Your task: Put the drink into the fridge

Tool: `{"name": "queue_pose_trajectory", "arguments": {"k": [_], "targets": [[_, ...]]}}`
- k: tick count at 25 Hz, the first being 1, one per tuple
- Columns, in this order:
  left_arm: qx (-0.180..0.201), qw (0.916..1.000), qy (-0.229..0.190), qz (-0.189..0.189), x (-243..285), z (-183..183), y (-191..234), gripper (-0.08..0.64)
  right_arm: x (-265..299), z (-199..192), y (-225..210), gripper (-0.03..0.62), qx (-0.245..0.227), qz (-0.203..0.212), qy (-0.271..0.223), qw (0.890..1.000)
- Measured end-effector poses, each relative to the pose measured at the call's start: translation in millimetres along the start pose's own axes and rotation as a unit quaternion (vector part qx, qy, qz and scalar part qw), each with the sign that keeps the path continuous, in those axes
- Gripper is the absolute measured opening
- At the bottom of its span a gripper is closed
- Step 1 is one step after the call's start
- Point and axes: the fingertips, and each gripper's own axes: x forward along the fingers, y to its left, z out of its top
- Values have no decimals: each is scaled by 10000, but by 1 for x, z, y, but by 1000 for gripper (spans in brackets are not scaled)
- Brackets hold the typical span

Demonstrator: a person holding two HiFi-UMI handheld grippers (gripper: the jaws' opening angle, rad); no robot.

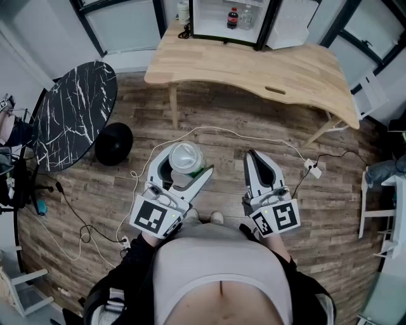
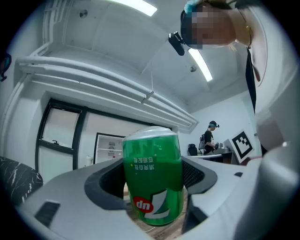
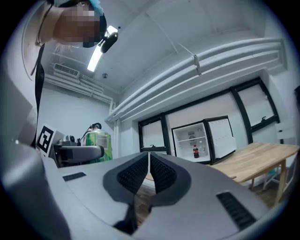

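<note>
Far left: round black marble table (image 1: 76,114), with a black round stool-like object (image 1: 114,144) just beside it on the wood floor (image 1: 209,101).

Left gripper (image 1: 184,164): jaws spread wide and clamped on the drink (image 1: 185,159), a green bottle with a pad on each side. It's held level in front of the person's torso, above the floor. The label reads upside down in the left gripper view.

Top centre: fridge (image 1: 202,28) at the far edge of the wooden worktop (image 1: 279,70). Its door (image 1: 292,22) is swung open to the right and a dark cola bottle (image 1: 233,18) stands inside. The drink is well apart from the fridge.

Right gripper (image 1: 254,155): jaws closed pad to pad, nothing between them. It sits just right of the left gripper, pointing toward the worktop.

A white cable (image 1: 222,131) runs across the floor to a plug block (image 1: 312,170) at right.
</note>
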Motion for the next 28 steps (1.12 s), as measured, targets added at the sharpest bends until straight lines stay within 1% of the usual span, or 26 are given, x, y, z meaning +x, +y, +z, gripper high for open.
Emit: {"name": "queue_pose_trajectory", "arguments": {"k": [7,14,20,28], "targets": [[94,9999,-44,-21,4,2,-5,348,-1,1,-3,37,-35,23,25,10000],[15,10000,40,16,8,-3,-7,348,-2,0,-4,37,-17,110,8,9999],[45,10000,16,53,20,-2,-15,348,-4,-9,-20,37,55,27,192,9998],[39,9998,-96,166,38,-1,-32,348,-15,-10,-43,37,91,187,203,9996]]}}
